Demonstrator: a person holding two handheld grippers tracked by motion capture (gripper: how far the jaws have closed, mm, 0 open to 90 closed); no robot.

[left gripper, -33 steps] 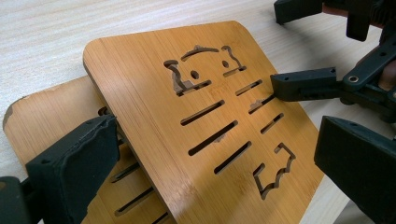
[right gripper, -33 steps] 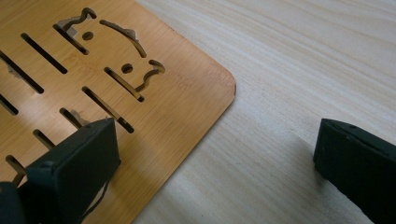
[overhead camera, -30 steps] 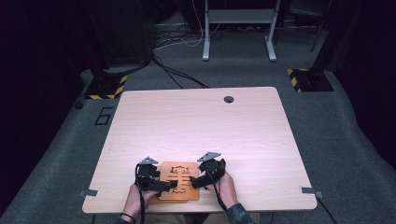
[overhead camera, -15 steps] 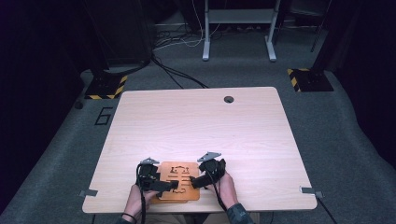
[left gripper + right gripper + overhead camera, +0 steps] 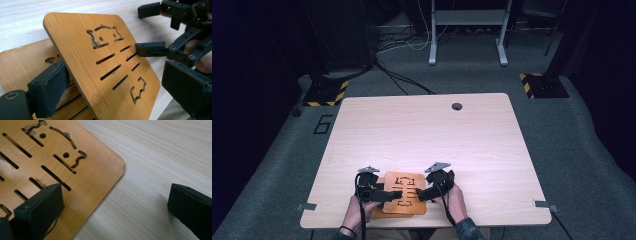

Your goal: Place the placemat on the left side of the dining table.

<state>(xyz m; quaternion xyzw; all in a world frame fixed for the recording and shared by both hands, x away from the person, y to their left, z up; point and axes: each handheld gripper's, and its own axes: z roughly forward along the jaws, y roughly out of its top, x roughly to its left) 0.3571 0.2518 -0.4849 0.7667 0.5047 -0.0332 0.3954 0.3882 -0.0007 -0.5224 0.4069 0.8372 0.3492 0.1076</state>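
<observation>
Top bamboo board (image 5: 404, 192): cut-out slots and animal-like shapes; near edge of table (image 5: 427, 130), in front of person, between the two grippers.
Top board pose: left gripper view shows it (image 5: 100, 65) tilted, one edge lifted off lower board.
Lower bamboo board (image 5: 379, 210): flat on table under top one, sticks out on left side; also slotted (image 5: 22, 65).
Left gripper (image 5: 384, 196): jaws spread, not clamped; top board's edge sits between them, one pad (image 5: 50, 87) below the raised board, other pad (image 5: 186, 87) above it, gap visible; contact can't tell.
Right gripper (image 5: 424, 192): released, jaws wide apart; one pad (image 5: 41, 207) over top board's surface (image 5: 82, 170), other pad (image 5: 191, 206) over bare table (image 5: 162, 150); straddles board's right edge near rounded corner.
Right gripper from left gripper view (image 5: 160, 30): one finger tip at slots of top board.
Hands: left hand (image 5: 354, 212) and right hand (image 5: 456, 197) at table's near edge, holding grippers.
Table: light wood, round cable hole (image 5: 456, 106) at far side.
</observation>
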